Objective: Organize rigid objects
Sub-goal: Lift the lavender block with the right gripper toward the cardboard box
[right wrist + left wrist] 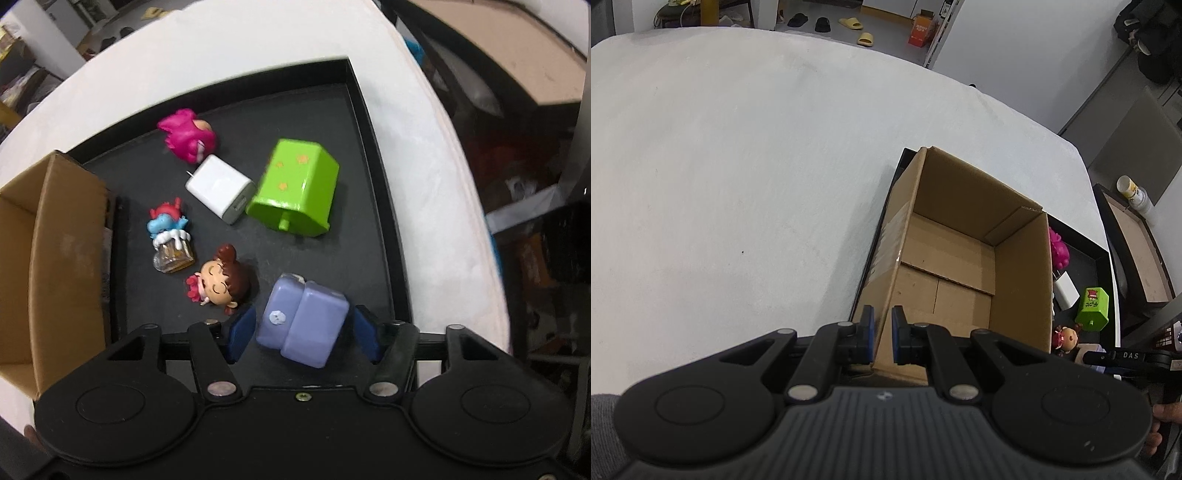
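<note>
My left fingers pinch brown cardboard box wall; box empty. Right fingers spread, straddling purple toy sofa. Black tray: 6 items.

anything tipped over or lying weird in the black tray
Yes. The green house-shaped toy lies on its side, its underside and peg facing the camera. The brown-haired doll lies on its back beside the blue figure on a clear base, which also lies flat. The white charger touches the green toy.
</note>
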The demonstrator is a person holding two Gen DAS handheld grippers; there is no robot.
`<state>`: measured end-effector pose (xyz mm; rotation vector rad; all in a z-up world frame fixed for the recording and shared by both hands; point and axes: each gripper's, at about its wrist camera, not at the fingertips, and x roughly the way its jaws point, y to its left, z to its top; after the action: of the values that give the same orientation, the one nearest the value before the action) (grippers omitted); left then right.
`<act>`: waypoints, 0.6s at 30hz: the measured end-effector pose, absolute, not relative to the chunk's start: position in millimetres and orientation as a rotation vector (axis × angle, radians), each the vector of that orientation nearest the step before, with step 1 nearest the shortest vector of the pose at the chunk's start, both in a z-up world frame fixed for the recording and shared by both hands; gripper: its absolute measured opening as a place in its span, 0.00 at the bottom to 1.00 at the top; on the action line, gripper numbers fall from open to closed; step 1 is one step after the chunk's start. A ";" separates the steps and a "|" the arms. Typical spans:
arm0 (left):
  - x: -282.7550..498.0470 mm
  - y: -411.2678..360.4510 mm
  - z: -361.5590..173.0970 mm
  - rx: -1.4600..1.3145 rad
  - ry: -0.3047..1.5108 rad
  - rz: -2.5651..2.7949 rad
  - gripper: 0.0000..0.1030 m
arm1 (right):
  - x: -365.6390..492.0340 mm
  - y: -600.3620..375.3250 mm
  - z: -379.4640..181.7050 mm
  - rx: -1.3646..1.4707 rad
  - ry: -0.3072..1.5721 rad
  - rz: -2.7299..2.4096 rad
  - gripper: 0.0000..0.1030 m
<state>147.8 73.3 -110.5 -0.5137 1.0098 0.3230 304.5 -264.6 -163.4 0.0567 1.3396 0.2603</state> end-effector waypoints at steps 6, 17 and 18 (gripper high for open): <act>148.3 74.1 -111.9 -0.521 1.017 0.318 0.08 | 298.0 -259.4 -153.4 0.040 1.301 0.252 0.46; 145.1 72.2 -112.3 -0.509 1.029 0.302 0.08 | 283.1 -242.6 -113.4 0.037 1.233 0.300 0.46; 145.1 72.3 -112.2 -0.508 1.030 0.302 0.08 | 282.2 -239.8 -109.1 0.038 1.226 0.306 0.46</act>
<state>145.1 72.3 -112.2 -0.5077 1.0299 0.3016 282.2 -239.8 -109.1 0.0385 1.2258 0.3058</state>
